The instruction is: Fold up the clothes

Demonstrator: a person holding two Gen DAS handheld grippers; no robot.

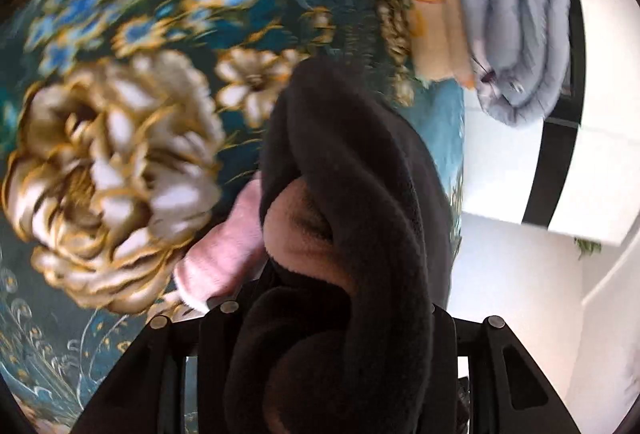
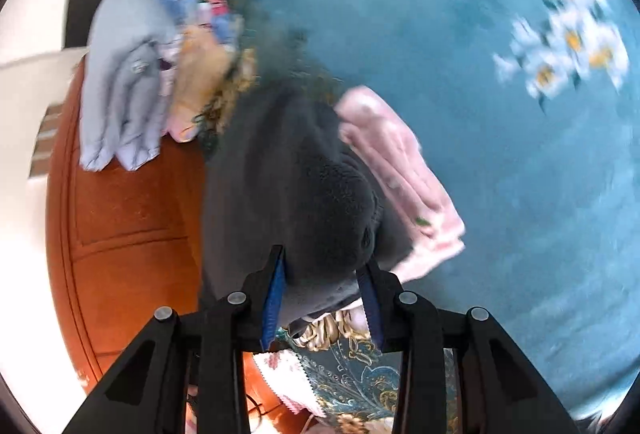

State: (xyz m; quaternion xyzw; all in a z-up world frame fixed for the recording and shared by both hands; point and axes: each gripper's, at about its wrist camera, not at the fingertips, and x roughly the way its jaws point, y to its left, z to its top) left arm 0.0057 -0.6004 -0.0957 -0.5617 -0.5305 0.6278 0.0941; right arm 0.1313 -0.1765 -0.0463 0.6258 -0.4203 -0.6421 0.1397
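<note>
**Carrying the dark fleece, both grippers on it**

You are holding the dark fleece garment [image 2: 296,186] with your right gripper [image 2: 324,298]: its blue-padded fingers [image 2: 275,298] are standing partly apart with the bunched fleece edge pinched between them. Your left gripper [image 1: 332,346] is buried under the same garment [image 1: 352,218]; thick folds are covering its fingers, so you cannot tell how far open it is, though the cloth seems to be hanging from it.

The fleece is lying doubled over, just beside a folded pink garment [image 2: 404,178] on the teal floral bedspread [image 2: 460,82]. Beyond the fleece, a stack of folded clothes [image 2: 132,74] topped by a pale blue piece is sitting at the bedspread's edge, above the orange wooden panel [image 2: 128,218].

Judging by this, you are mid-fold or mid-transfer. The next move calls for keeping both corners level, laying the fleece flat beside the pink garment, then releasing evenly.
</note>
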